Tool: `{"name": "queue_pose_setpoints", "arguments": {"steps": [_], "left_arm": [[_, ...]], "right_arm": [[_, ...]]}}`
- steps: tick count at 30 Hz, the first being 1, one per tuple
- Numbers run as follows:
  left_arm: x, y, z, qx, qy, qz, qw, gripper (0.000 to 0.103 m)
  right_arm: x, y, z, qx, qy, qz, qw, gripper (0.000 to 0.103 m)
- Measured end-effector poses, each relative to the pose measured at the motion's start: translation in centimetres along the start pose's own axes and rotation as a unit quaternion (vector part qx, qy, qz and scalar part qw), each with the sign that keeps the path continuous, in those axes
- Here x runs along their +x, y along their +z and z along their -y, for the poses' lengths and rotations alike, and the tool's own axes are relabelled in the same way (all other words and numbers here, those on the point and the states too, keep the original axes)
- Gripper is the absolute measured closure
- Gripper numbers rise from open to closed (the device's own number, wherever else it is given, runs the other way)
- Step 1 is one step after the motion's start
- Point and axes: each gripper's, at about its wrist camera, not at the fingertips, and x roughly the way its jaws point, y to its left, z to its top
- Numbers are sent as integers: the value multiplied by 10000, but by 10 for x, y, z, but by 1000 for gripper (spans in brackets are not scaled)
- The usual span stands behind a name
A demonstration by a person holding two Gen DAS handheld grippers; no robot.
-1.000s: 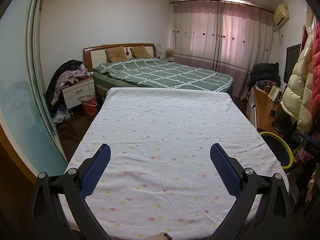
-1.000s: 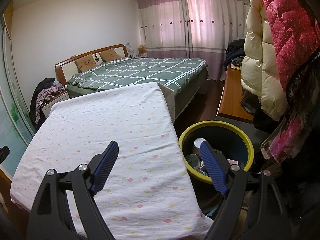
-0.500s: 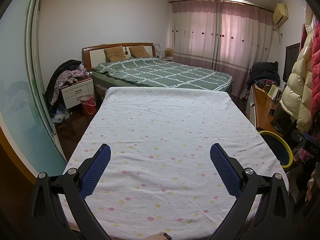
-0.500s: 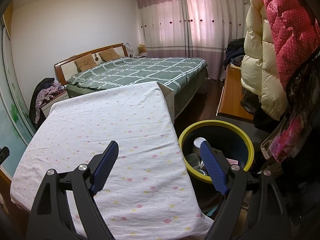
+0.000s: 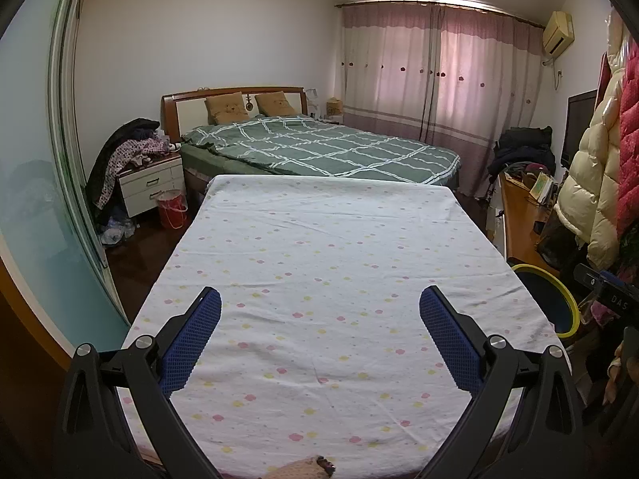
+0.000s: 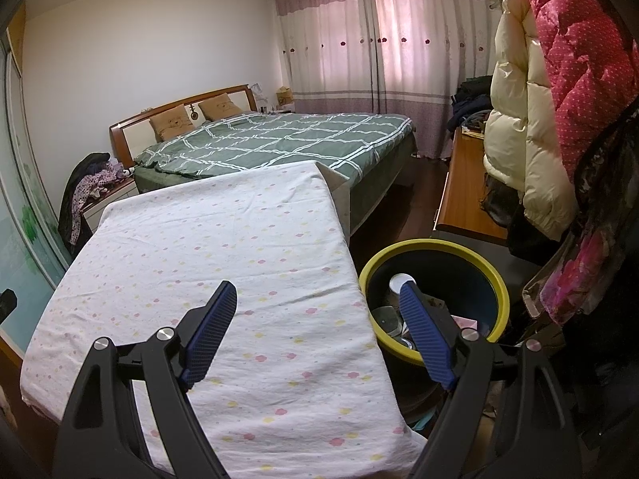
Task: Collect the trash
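A table under a white cloth with small coloured dots (image 5: 327,263) (image 6: 223,247) fills the middle of both views, and no trash lies on it. A dark bin with a yellow rim (image 6: 495,279) (image 5: 569,307) stands on the floor at the table's right side, holding several pieces of trash, among them a white round lid (image 6: 401,281). My left gripper (image 5: 319,299) hovers open over the near half of the cloth with nothing between its blue pads. My right gripper (image 6: 317,291) is open over the table's right edge, its right finger above the bin.
Beyond the table is a bed with a green checked cover (image 5: 319,147). A nightstand piled with clothes (image 5: 147,175) and a red bucket (image 5: 171,209) stand at the left. Padded coats (image 6: 559,80) hang at the right over a wooden desk (image 6: 463,195).
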Motion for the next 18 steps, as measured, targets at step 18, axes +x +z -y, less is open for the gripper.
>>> {"name": "queue_pose_setpoints", "arguments": {"steps": [18], "left_arm": [[6,2,5,71,-13,-108,9999,5]], "right_arm": [[4,-1,-2,6,-8,-57,10000,24]]}}
